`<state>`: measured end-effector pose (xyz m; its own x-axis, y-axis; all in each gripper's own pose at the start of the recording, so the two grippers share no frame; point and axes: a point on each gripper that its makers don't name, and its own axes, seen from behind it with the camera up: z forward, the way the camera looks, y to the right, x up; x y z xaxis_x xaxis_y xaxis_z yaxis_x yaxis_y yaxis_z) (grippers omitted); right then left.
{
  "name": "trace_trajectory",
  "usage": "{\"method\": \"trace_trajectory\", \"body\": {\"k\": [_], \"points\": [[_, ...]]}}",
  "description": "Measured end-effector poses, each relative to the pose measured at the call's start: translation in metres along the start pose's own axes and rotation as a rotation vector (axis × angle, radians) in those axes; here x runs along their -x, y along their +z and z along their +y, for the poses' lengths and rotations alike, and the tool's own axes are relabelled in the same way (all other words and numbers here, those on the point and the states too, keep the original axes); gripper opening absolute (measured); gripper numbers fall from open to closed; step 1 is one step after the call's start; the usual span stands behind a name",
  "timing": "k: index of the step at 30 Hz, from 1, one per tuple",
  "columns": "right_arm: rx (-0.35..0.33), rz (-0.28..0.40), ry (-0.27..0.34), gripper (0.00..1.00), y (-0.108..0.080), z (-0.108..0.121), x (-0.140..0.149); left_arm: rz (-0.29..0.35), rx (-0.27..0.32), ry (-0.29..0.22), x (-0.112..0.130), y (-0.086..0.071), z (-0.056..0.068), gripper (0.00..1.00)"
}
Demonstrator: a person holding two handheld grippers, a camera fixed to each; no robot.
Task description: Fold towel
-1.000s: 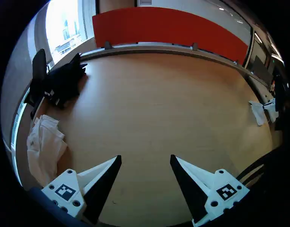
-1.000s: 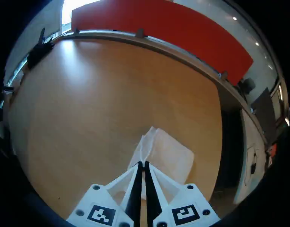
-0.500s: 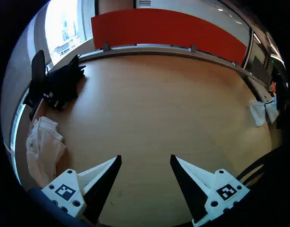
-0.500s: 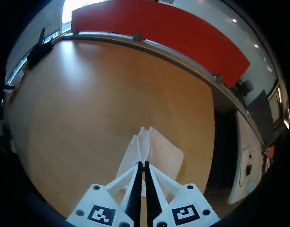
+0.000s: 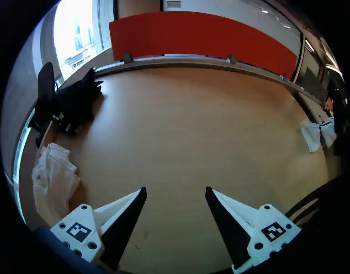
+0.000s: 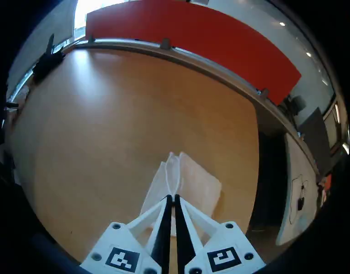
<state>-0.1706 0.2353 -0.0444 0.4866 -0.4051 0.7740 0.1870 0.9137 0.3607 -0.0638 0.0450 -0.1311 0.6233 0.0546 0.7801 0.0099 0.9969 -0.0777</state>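
Right claw: your right gripper was pinched shut on the near edge of the white cloth towel.
Left claw: your left gripper hung wide open and empty over the pale wooden table.
Towel: it lay bunched near the table's edge.
Tip: you needed to draw it flat and match the corners before releasing.

The table middle is left open; its left edge is blocked by a black bag and white cloths, its right by the towel.
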Motion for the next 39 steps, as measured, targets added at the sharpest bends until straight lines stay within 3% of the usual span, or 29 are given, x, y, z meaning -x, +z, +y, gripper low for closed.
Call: {"method": "trace_trajectory", "body": {"k": [20,24,28,39], "points": [[-0.016,-0.031,0.009,0.08,0.004,-0.007,0.018,-0.003,-0.002,0.004,0.0,0.001,0.001,0.95],[-0.028,-0.042,0.02,0.3,0.007,-0.012,0.023,-0.005,-0.004,0.003,0.0,0.001,0.001,0.95],[-0.032,-0.043,0.031,0.67,0.008,-0.012,0.024,-0.006,-0.004,0.004,0.0,0.001,0.001,0.95],[-0.016,-0.039,0.032,0.69,0.011,-0.009,0.024,-0.005,-0.002,0.006,-0.002,0.003,0.004,0.95]]}}
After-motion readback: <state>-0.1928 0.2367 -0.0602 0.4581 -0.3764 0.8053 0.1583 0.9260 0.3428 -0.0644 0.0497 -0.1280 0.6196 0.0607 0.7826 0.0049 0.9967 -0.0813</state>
